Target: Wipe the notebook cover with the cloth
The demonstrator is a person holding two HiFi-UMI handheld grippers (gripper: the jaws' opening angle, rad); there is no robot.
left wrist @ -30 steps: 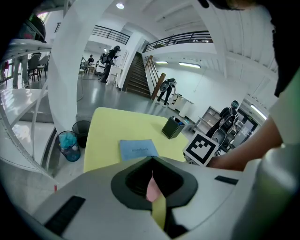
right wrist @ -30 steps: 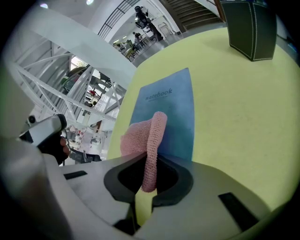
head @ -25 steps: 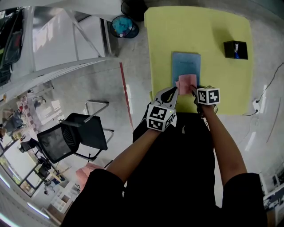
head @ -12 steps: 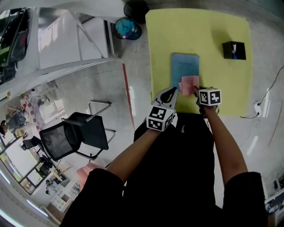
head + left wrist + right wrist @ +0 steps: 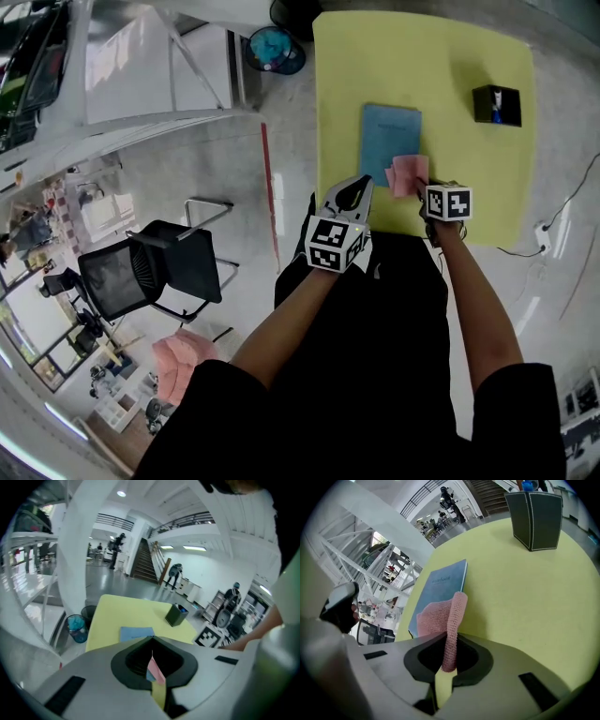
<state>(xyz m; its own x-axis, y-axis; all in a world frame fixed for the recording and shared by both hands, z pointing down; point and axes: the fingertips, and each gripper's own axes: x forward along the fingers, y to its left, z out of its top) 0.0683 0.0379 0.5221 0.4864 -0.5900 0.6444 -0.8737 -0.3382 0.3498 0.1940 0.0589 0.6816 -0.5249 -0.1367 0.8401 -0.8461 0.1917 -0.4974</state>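
A blue notebook (image 5: 390,141) lies flat on the yellow table (image 5: 469,56), also seen as notebook (image 5: 440,583) and notebook (image 5: 136,633). My right gripper (image 5: 424,192) is shut on a pink knitted cloth (image 5: 408,174), which hangs over the notebook's near right corner. In the right gripper view the cloth (image 5: 443,618) stands folded up between the jaws of that gripper (image 5: 449,665). My left gripper (image 5: 352,195) is at the table's near edge, just left of the notebook's near corner. The left gripper (image 5: 151,641) is shut with nothing in it.
A black pen holder (image 5: 497,105) stands at the table's far right, also seen as pen holder (image 5: 536,520) and pen holder (image 5: 176,614). A bin with a blue bag (image 5: 277,49) stands left of the table. A black chair (image 5: 150,272) is on the floor to the left.
My right gripper has slid the pink cloth to the right, from the notebook's near end to its right corner. The left gripper has stayed by the table's edge.
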